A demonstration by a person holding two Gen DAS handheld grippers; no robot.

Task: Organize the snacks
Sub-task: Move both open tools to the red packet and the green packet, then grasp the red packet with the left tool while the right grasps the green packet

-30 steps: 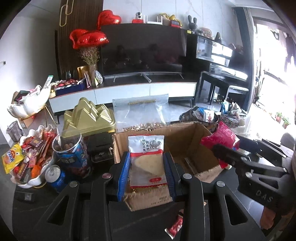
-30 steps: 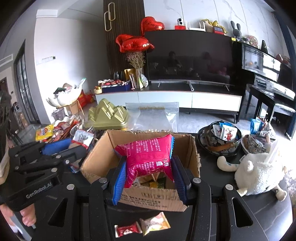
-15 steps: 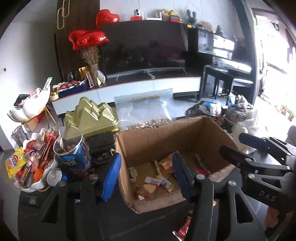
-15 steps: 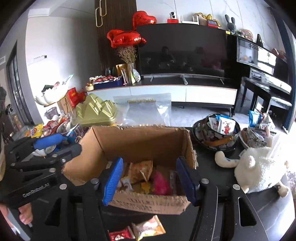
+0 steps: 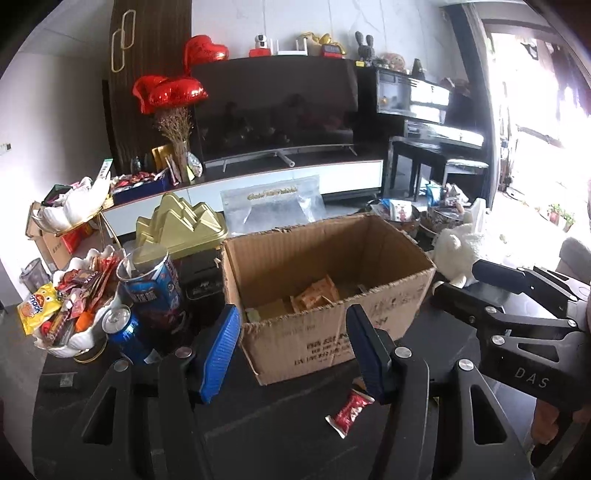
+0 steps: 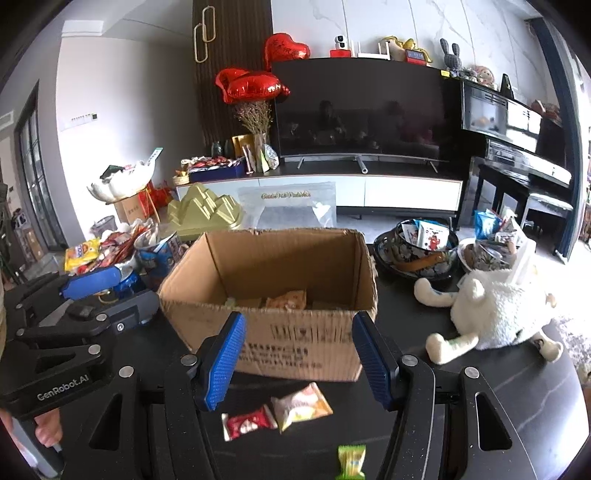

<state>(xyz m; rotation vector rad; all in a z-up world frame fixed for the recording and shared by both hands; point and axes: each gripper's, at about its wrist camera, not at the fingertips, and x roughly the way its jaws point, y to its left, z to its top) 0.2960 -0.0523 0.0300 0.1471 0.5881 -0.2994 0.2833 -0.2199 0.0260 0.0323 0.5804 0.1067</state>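
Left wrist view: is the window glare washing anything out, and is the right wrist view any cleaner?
Left wrist view: the window blows out the right edge, bleaching the plush toy; cardboard box stays legible. Right wrist view: even light, strong fisheye bending, the green candy at the bottom edge slightly soft.

Big dark television (image 6: pixel 360 110) on a long white cabinet (image 6: pixel 317 192) against a marble-look wall (image 6: pixel 406 22). Black piano (image 5: pixel 424 110) off right, daylight flooding in beside it. Red heart balloons (image 6: pixel 251 85) by the wooden panel (image 6: pixel 232 74).

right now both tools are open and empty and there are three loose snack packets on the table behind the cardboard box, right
Not quite: the three packets, red, orange-white and green, lie in front of the cardboard box, as the right wrist view shows. Both tools, left and right, are open and empty.
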